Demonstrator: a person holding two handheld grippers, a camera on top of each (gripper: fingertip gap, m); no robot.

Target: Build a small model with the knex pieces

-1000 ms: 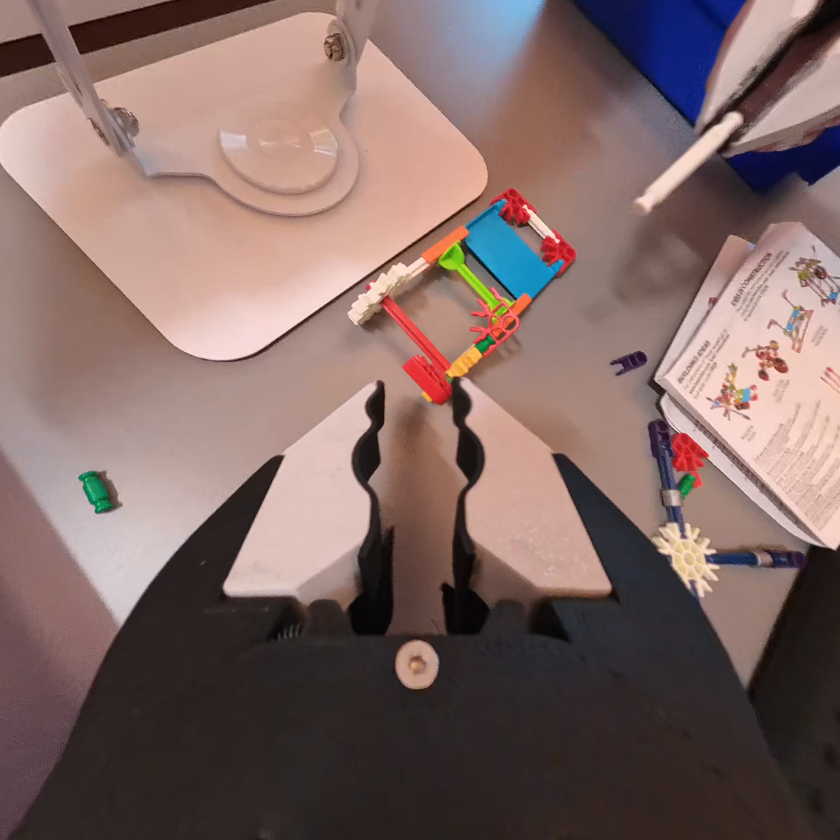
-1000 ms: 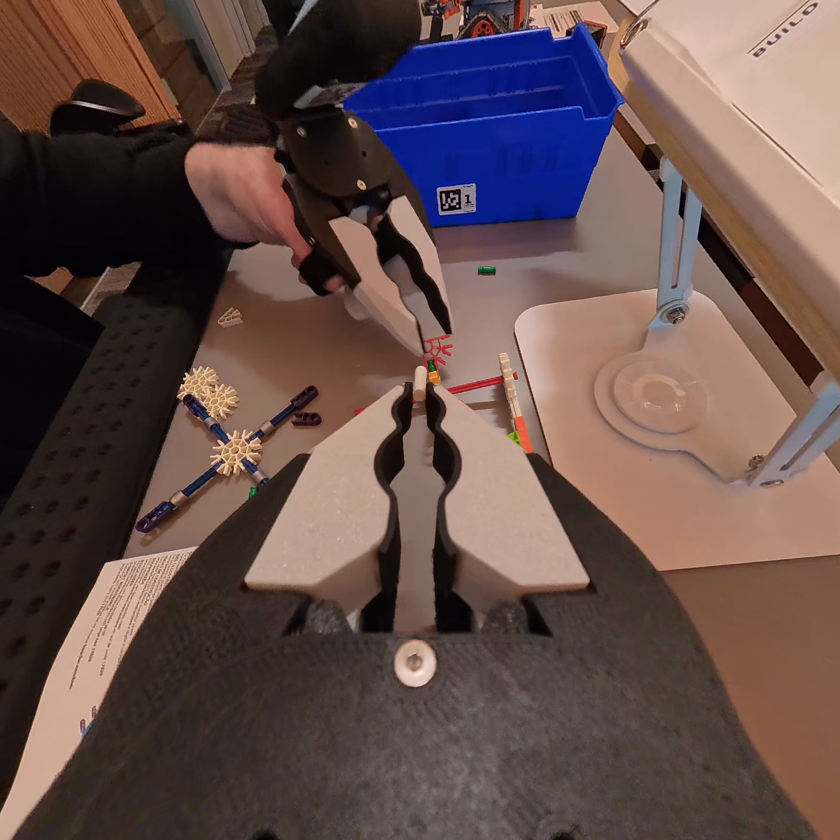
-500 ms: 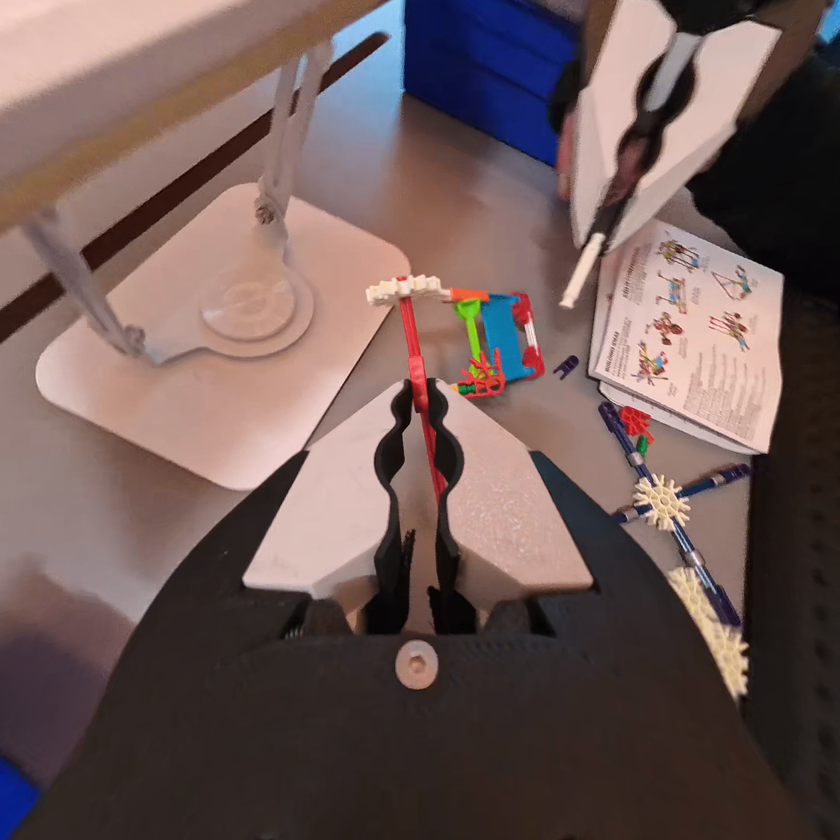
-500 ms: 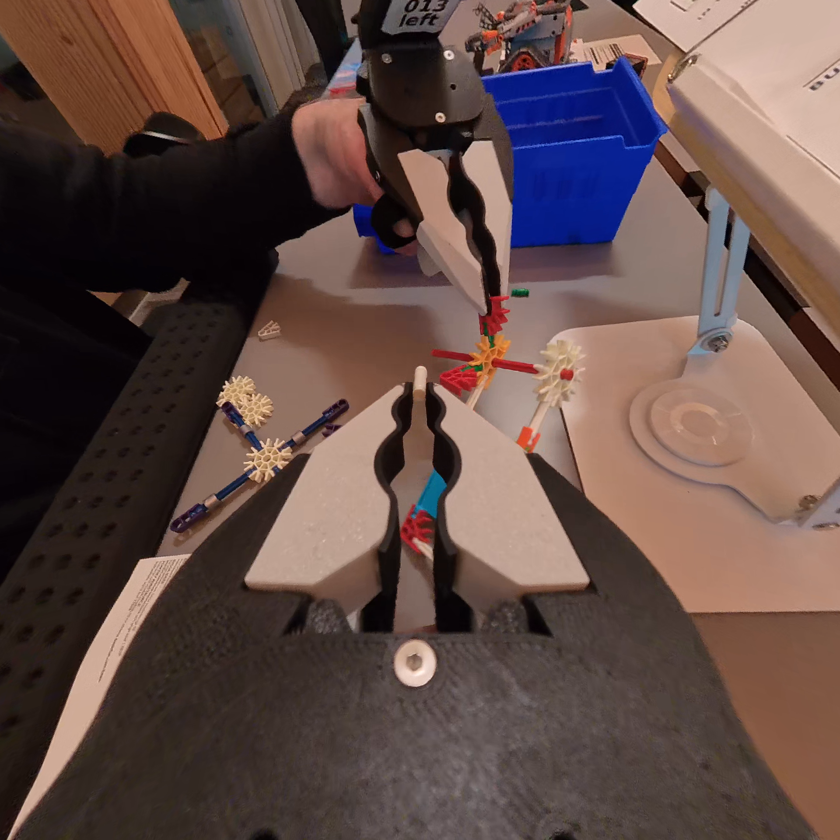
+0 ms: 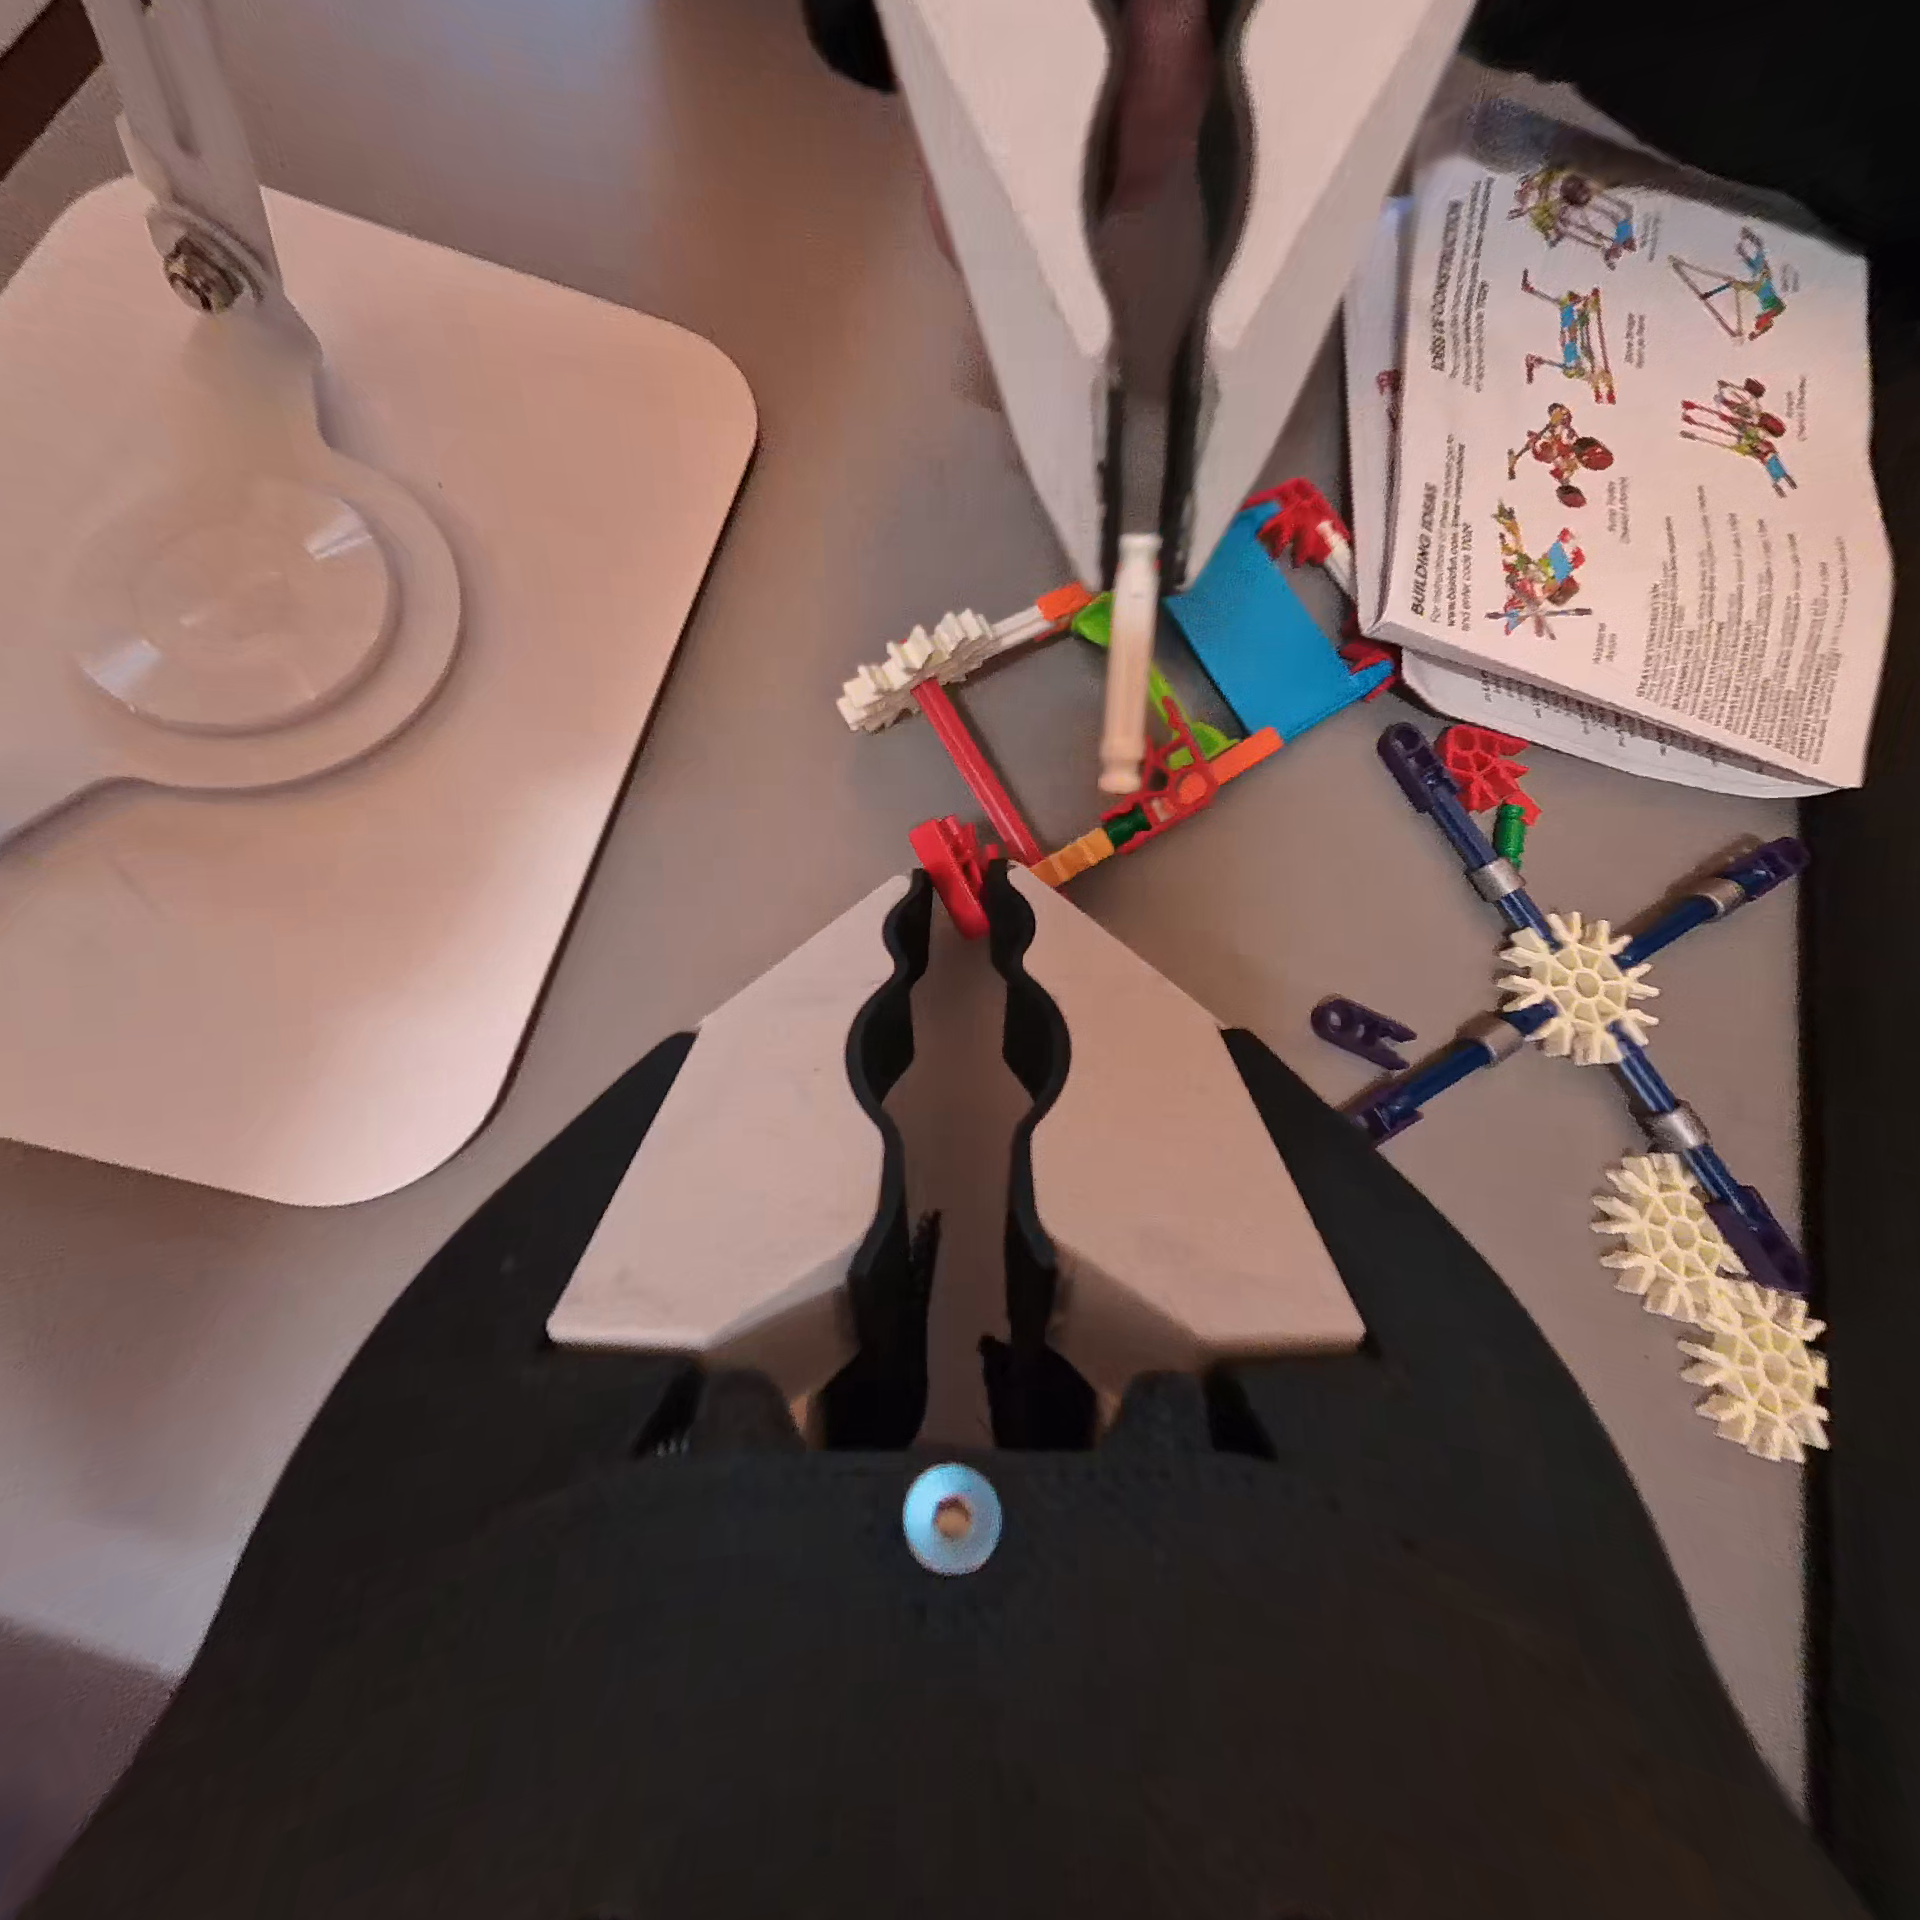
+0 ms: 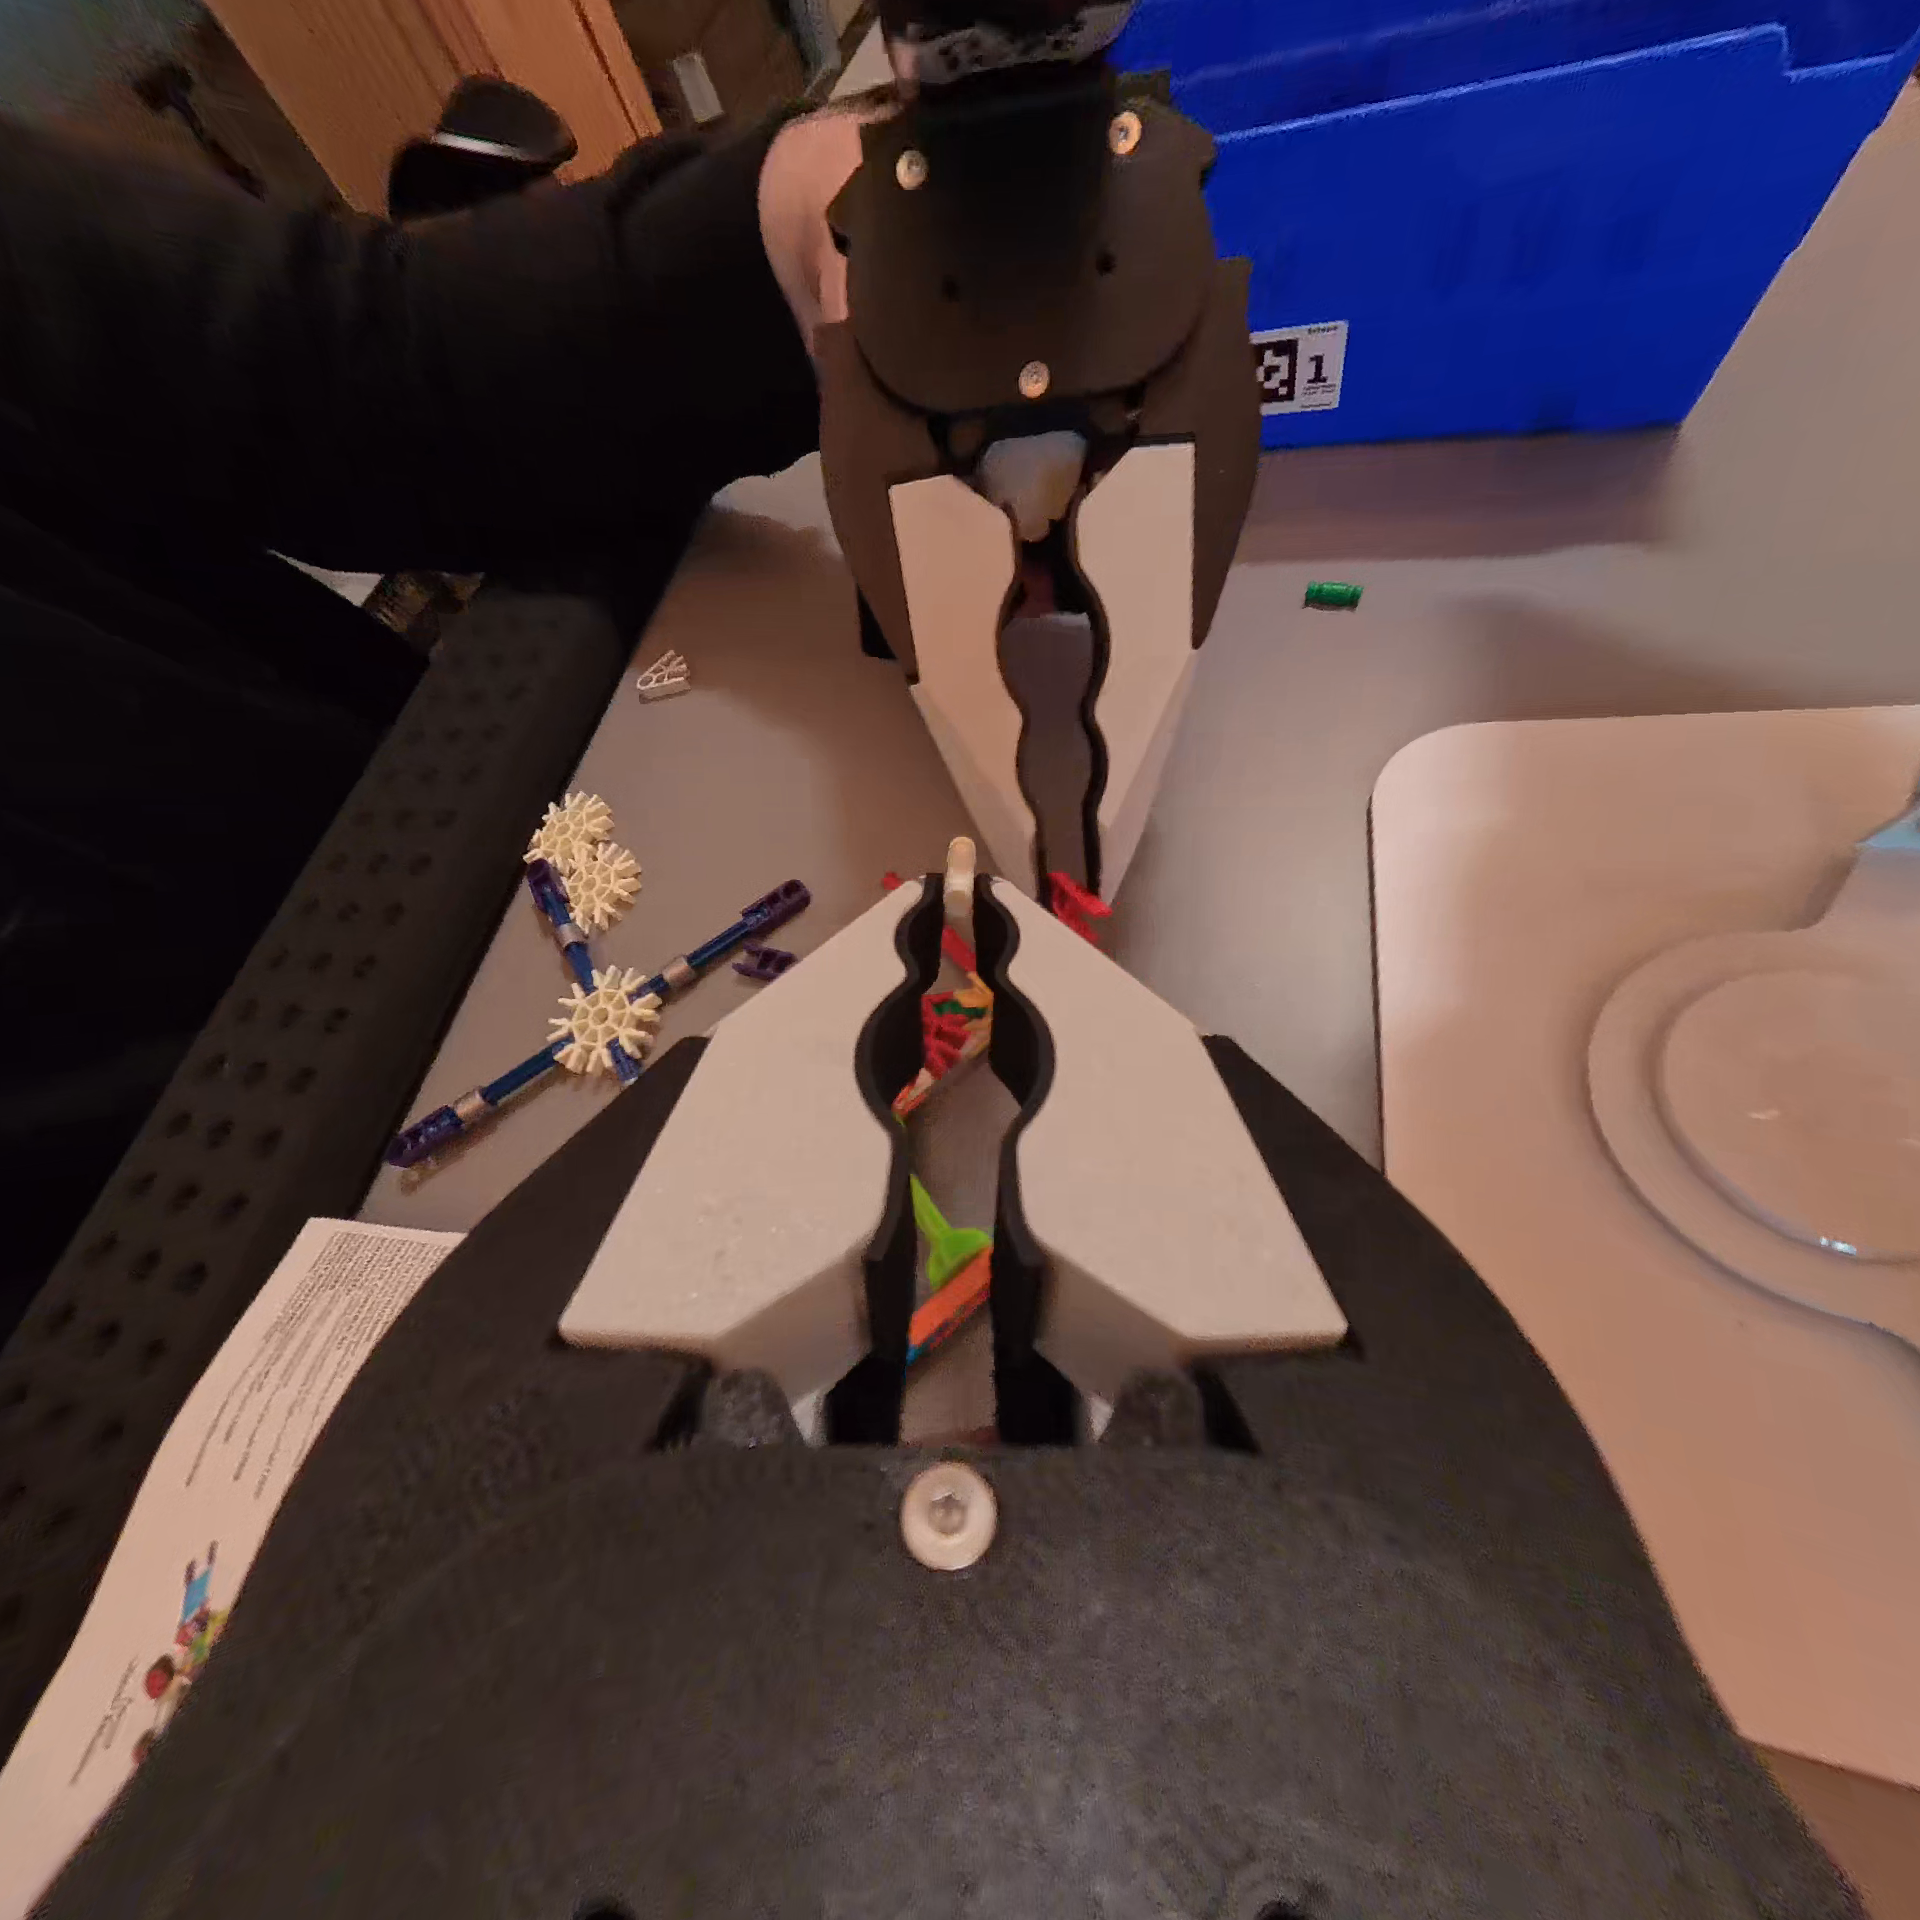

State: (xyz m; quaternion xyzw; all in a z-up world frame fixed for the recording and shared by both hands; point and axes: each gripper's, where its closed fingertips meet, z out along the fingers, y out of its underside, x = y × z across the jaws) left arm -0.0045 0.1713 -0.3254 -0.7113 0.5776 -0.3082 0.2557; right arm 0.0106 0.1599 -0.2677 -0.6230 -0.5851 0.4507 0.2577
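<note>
My left gripper (image 5: pixel 961 885) is shut on the red end connector (image 5: pixel 948 854) of a colourful toy frame (image 5: pixel 1262 644) made of rods, a white gear (image 5: pixel 902 677) and a blue panel. The frame rests low on the grey table. My right gripper (image 6: pixel 961 891) is shut on a white rod (image 6: pixel 961 864). In the left wrist view the right gripper (image 5: pixel 1138 561) reaches in from above, and the white rod (image 5: pixel 1127 665) points down over the frame, its tip close to a red snowflake connector (image 5: pixel 1179 774). The right wrist view shows the left gripper (image 6: pixel 1070 883) opposite mine, with a person's sleeve behind it.
A white stand base (image 5: pixel 364 623) lies left of the frame. An instruction booklet (image 5: pixel 1621 468) and a cross of blue rods with white connectors (image 5: pixel 1579 987) lie to the right, with a purple clip (image 5: pixel 1351 1023). A blue bin (image 6: pixel 1507 208) and a green piece (image 6: pixel 1332 594) are farther off. The tips of one gripper are about 6 cm away from the tips of the other. It is some 10 cm from my left tips to the purple clip (image 5: pixel 1351 1023).
My left gripper closed on the red connector, tilted the frame up, then brought it back down. My right gripper moved the white rod in over the frame.
</note>
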